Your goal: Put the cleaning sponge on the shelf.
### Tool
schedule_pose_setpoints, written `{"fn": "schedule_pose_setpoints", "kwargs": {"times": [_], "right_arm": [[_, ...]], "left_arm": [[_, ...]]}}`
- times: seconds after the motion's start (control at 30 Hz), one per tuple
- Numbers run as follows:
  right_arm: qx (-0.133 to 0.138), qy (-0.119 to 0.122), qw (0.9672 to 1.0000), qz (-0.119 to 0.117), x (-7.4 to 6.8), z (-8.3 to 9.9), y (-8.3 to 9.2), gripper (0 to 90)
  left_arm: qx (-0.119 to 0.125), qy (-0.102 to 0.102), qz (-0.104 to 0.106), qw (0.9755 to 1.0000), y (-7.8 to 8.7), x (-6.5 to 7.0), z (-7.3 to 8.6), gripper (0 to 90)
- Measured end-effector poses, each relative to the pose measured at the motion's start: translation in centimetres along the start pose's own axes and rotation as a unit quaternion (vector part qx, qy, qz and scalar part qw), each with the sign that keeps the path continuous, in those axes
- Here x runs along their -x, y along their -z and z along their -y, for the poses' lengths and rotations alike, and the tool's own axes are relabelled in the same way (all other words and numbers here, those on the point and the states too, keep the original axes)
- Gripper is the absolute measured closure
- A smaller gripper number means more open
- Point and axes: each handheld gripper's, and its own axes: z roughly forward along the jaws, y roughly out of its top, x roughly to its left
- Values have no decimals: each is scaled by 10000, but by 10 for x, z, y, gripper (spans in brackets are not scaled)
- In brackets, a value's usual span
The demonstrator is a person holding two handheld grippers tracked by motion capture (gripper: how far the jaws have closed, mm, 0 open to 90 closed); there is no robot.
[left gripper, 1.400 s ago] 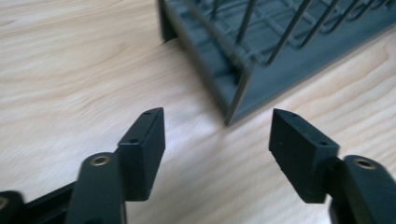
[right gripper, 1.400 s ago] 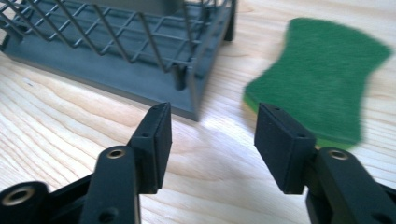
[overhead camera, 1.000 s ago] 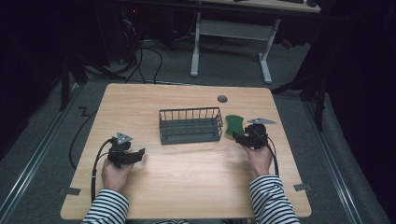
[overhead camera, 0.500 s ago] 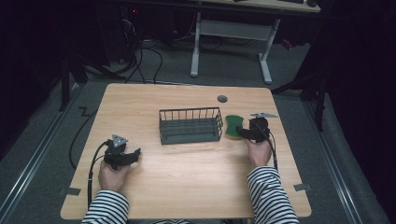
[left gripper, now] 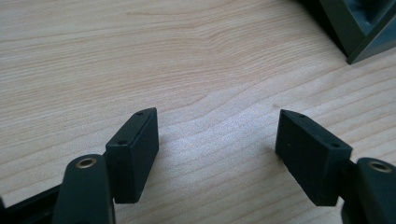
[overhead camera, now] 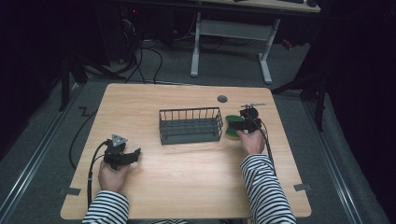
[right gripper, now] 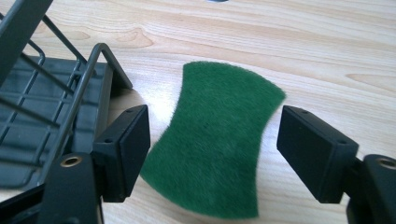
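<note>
The right tool [right gripper: 212, 156] has come forward over the flat green waisted scouring pad [right gripper: 215, 140], jaws wide astride it; the pad's long axis runs away from the tool, beside the dark wire basket [overhead camera: 190, 125]; left tool [left gripper: 217, 156] gapes over bare wooden desk [overhead camera: 187, 182].

Overhead table [overhead camera: 187, 186]; two close tabletop views
</note>
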Motion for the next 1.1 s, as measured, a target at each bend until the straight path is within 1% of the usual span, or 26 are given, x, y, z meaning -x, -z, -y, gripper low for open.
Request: {"fn": "schedule_pose_setpoints", "kwargs": {"times": [0.07, 0.1, 0.13, 0.17, 0.2, 0.23, 0.3, 0.43, 0.47, 0.6, 0.83, 1.1], "right_arm": [[-98, -35, 9999, 11, -4, -4, -7, 244], [-98, -35, 9999, 11, -4, -4, -7, 244], [-146, -59, 9999, 11, -4, -5, -9, 240], [-250, -105, 9996, 18, -3, -6, -15, 233], [-250, -105, 9996, 18, -3, -6, -15, 226], [-322, -123, 9994, 26, -2, -6, -19, 221], [-345, -110, 9993, 34, -2, -6, -20, 219], [-392, -169, 9991, 17, -2, -5, -26, 212], [-430, -138, 9990, 61, -2, -5, -29, 208], [-448, -191, 9988, 80, -1, -6, -31, 214], [-507, -174, 9983, 225, -1, -7, -36, 221], [-565, -208, 9979, 246, 0, -7, -37, 218]], "left_arm": [[1, 4, 5, 10000, 0, 0, 0, 306], [0, 5, 6, 10000, 0, 0, 0, 306], [0, 4, 6, 10000, 0, 0, 0, 306], [0, 2, 3, 10000, 0, 0, 0, 306], [-1, 0, 2, 10000, 0, 0, 0, 306], [-8, -2, 6, 10000, 0, 0, 0, 305], [-10, -7, 3, 10000, 0, 0, 0, 305], [-7, -16, -3, 10000, 0, 0, 0, 305], [-8, -20, -7, 10000, 0, 0, 0, 305], [-12, -30, -12, 10000, 0, 0, 0, 305], [-11, -37, -19, 10000, 0, 1, 0, 306], [-12, -40, -21, 10000, -1, 1, 0, 305]]}}
